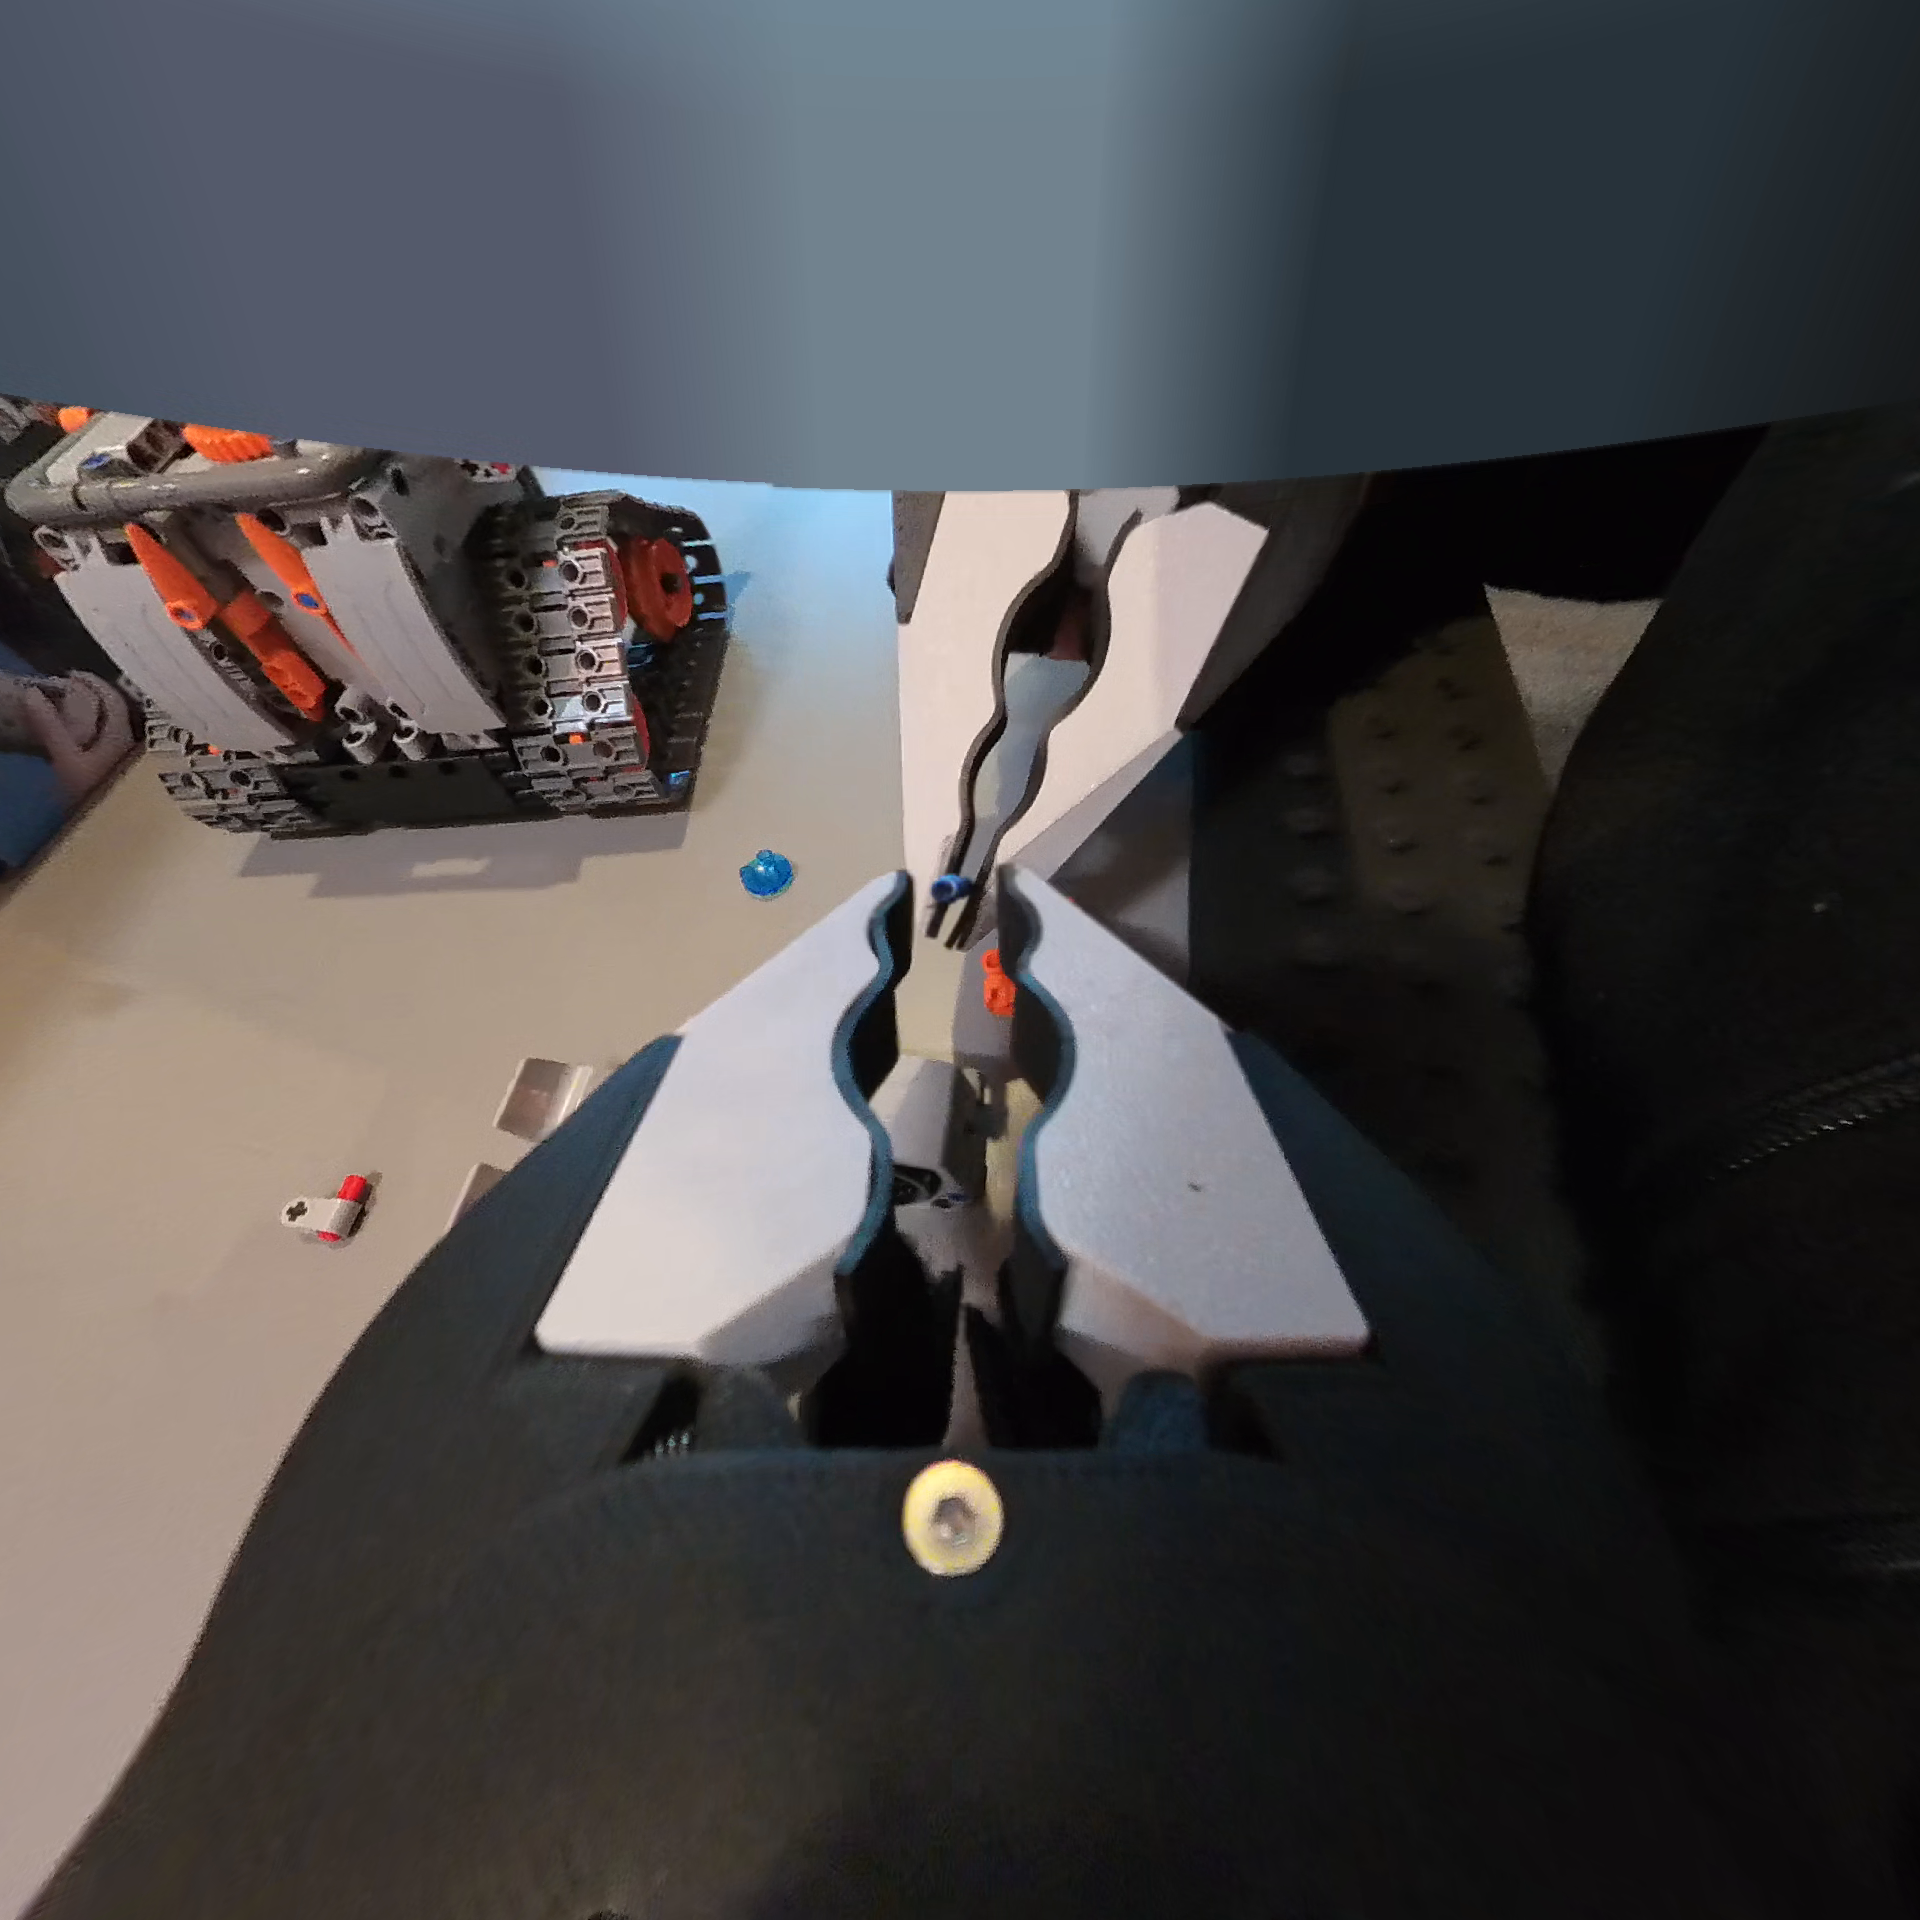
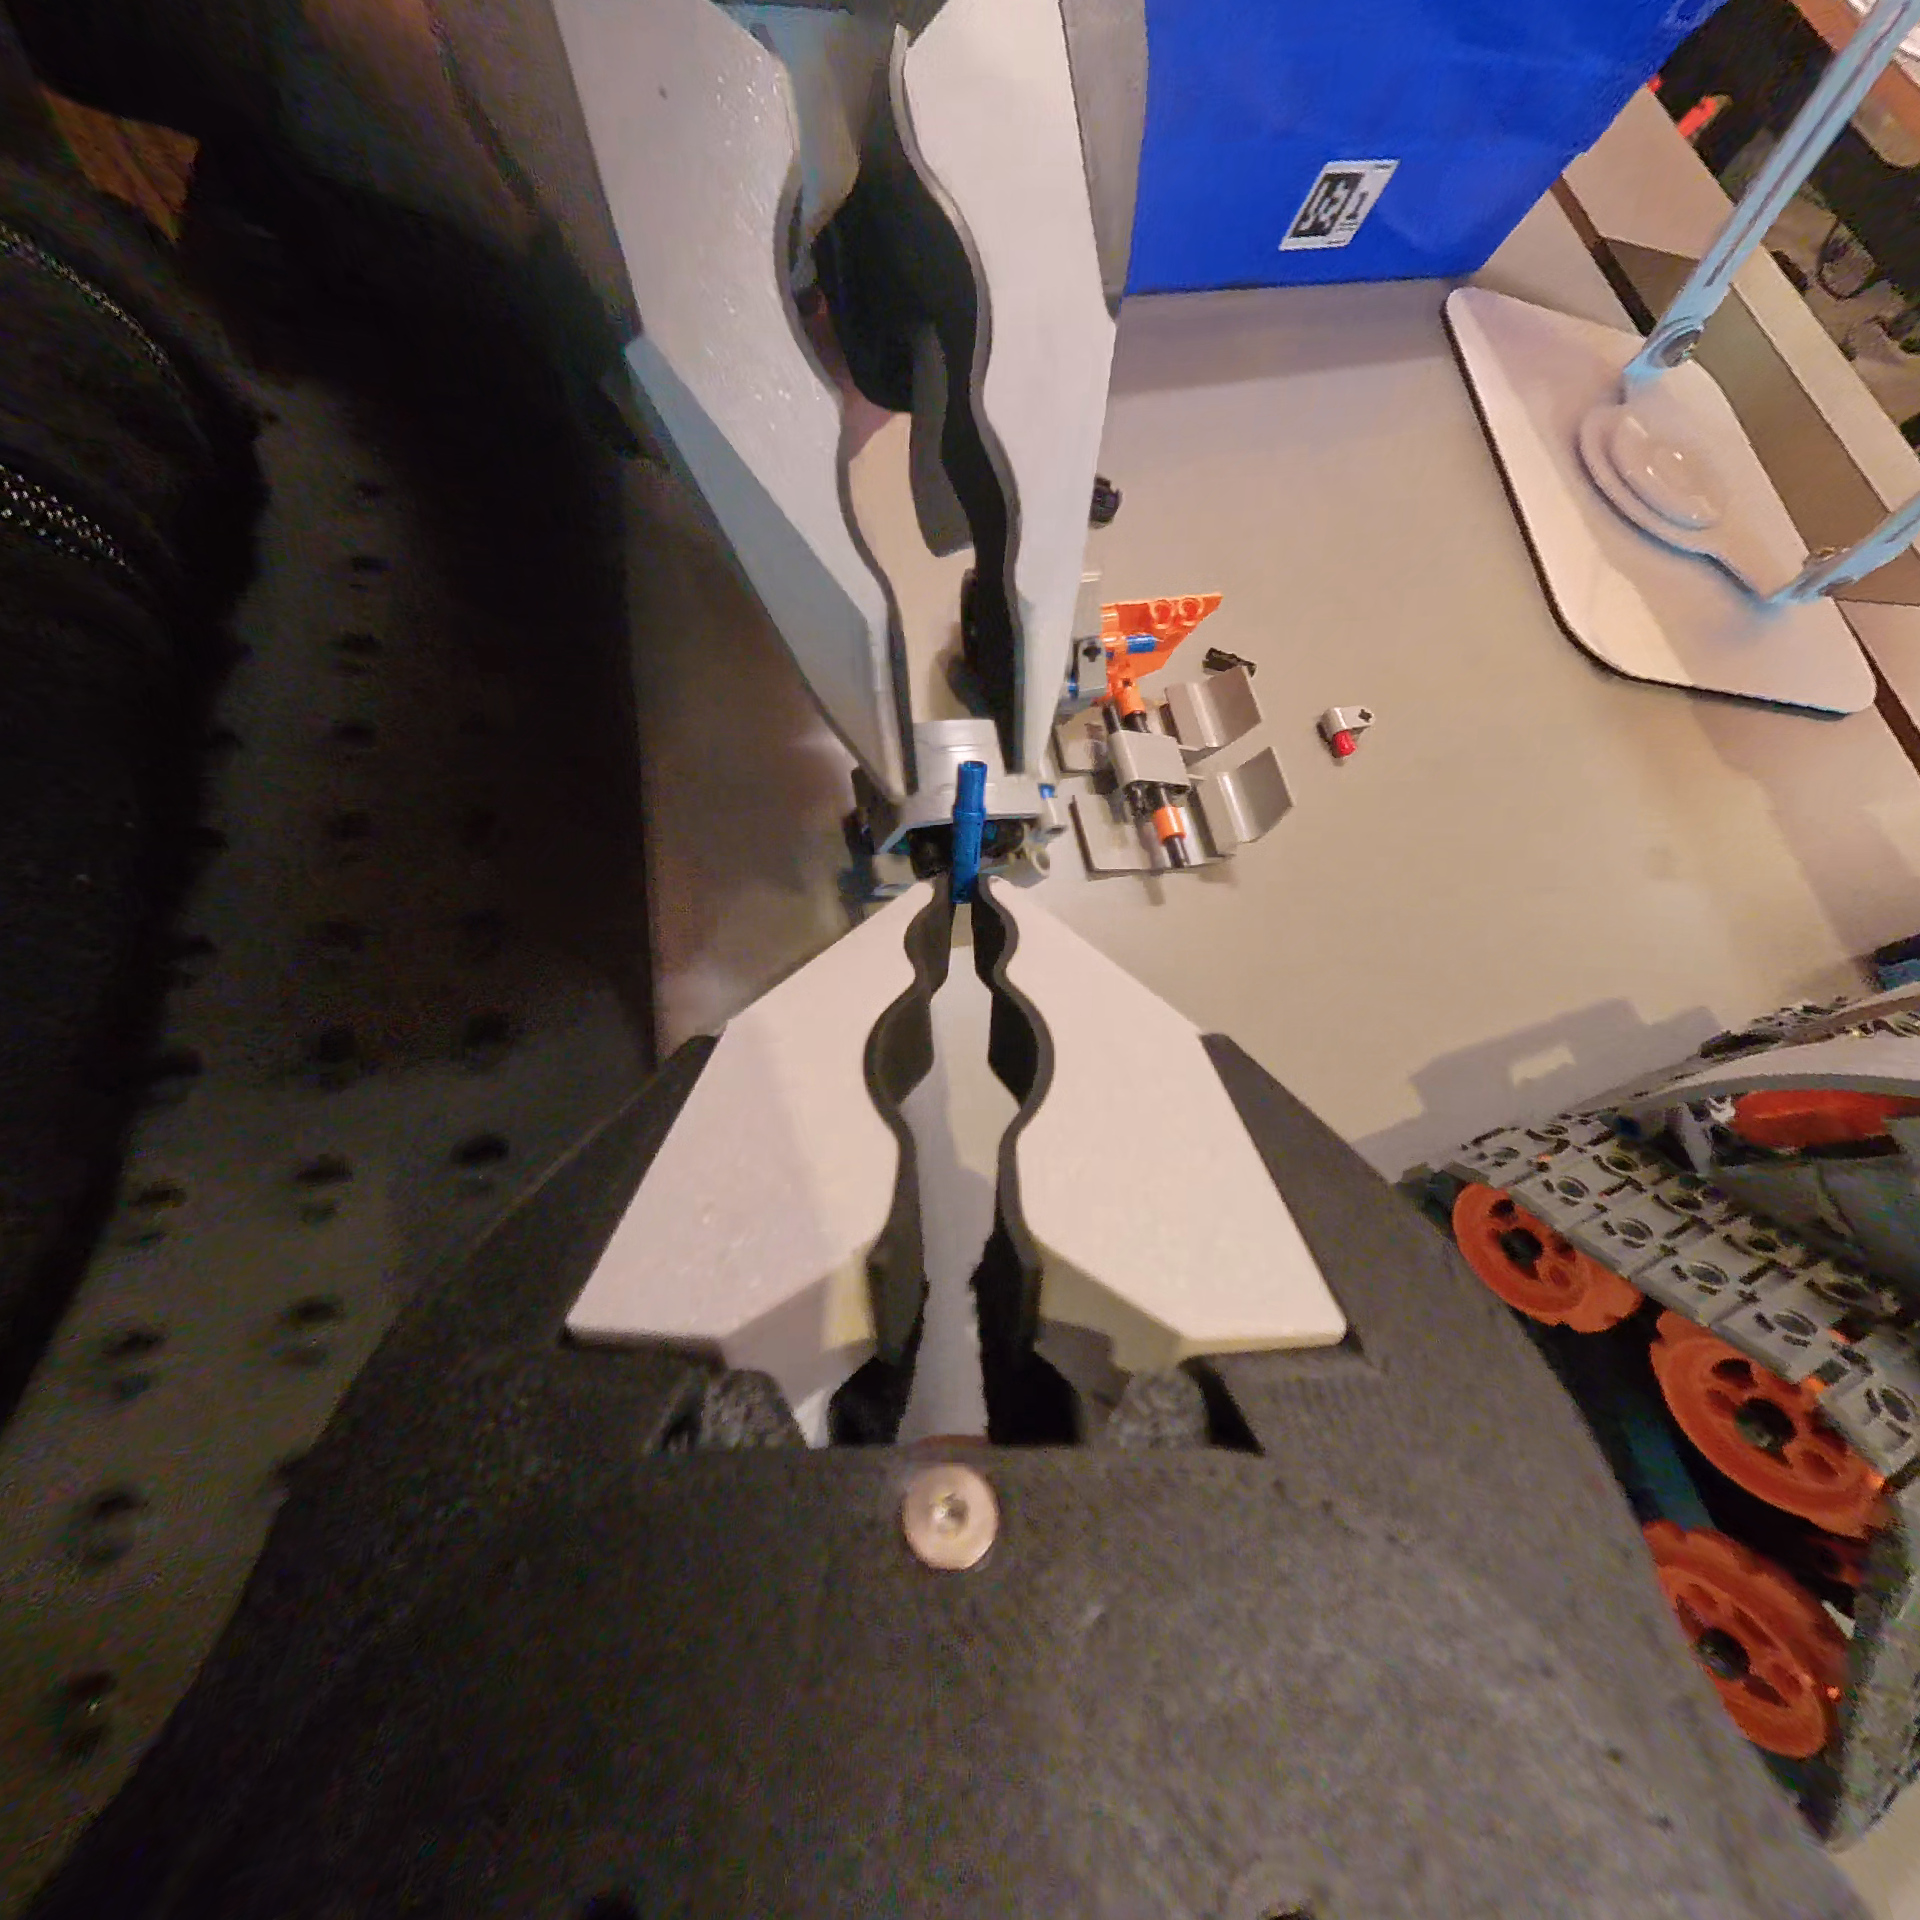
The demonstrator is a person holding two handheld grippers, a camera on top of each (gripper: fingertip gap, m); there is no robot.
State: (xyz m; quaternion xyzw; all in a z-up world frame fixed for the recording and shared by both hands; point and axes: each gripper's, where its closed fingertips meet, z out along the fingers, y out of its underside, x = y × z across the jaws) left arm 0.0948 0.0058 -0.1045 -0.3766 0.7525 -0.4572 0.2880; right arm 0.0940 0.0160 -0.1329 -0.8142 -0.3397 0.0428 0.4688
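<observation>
Blue pin point(image 2: 966, 821) is pinched between the closed tips of the right gripper point(image 2: 964, 902), just at the grey block point(image 2: 961, 774) clamped by the left gripper point(image 2: 961, 727). Pin and hole are best kept aligned, both grips firm, above the table point(image 2: 1403, 935).

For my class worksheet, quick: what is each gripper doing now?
Left gripper: shut on grey toy-brick assembly.
Right gripper: shut on small blue plastic pin.

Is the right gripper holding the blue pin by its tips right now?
Yes. In the right wrist view the right gripper has its tips closed on the lower end of the blue pin, against the grey block.
</observation>
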